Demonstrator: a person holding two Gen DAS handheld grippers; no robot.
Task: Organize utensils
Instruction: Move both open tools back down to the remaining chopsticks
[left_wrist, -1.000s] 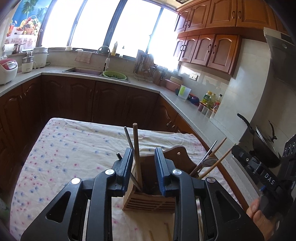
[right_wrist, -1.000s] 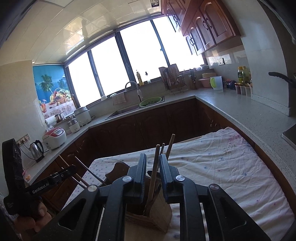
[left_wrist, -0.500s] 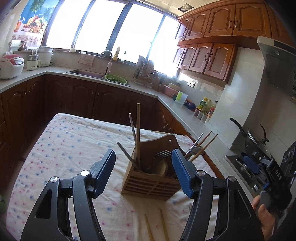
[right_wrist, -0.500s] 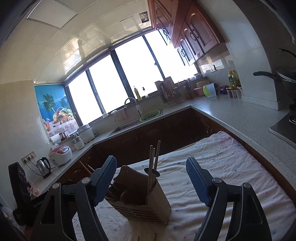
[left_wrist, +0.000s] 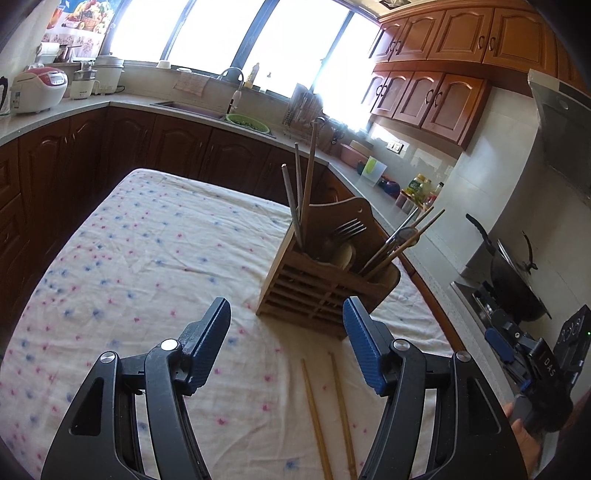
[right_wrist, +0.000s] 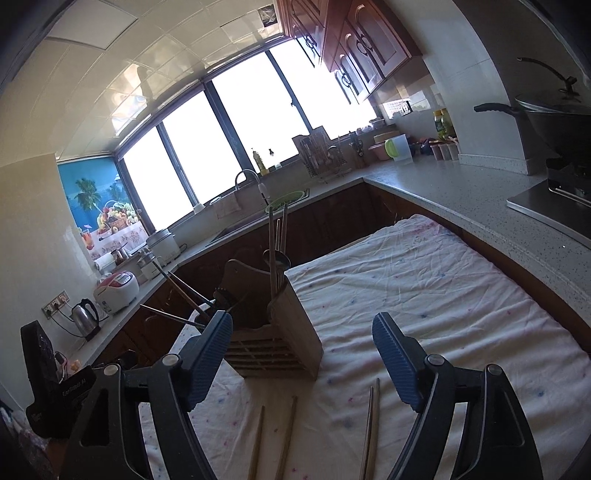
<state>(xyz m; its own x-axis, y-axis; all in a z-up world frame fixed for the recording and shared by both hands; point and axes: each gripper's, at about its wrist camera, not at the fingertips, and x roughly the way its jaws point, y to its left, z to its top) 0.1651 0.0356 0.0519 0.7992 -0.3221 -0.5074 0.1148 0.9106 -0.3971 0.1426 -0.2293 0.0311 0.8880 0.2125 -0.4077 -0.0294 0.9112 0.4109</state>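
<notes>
With both the left hand-held gripper (left_wrist: 286, 345) and the right hand-held gripper (right_wrist: 303, 360) released and empty (jaws just opened), the wooden utensil holder (left_wrist: 317, 291) stands just ahead, so the chopsticks (left_wrist: 327, 417) lying beneath the jaws are judged to be grasped next.

On the cloth (left_wrist: 155, 243): 1 wooden holder (left_wrist: 325, 291). Loose chopsticks (right_wrist: 284, 435) on the cloth in front of it: 4 in right view, only 2 in left view. Upright sticks (left_wrist: 301, 199) at holder's left end: 3. Fork (left_wrist: 349, 229): 1. Chopsticks leaning out the right end (left_wrist: 410, 240): approx. 3, hard to separate. Grippers: 2, left (left_wrist: 286, 345) and right (right_wrist: 303, 356).
</notes>
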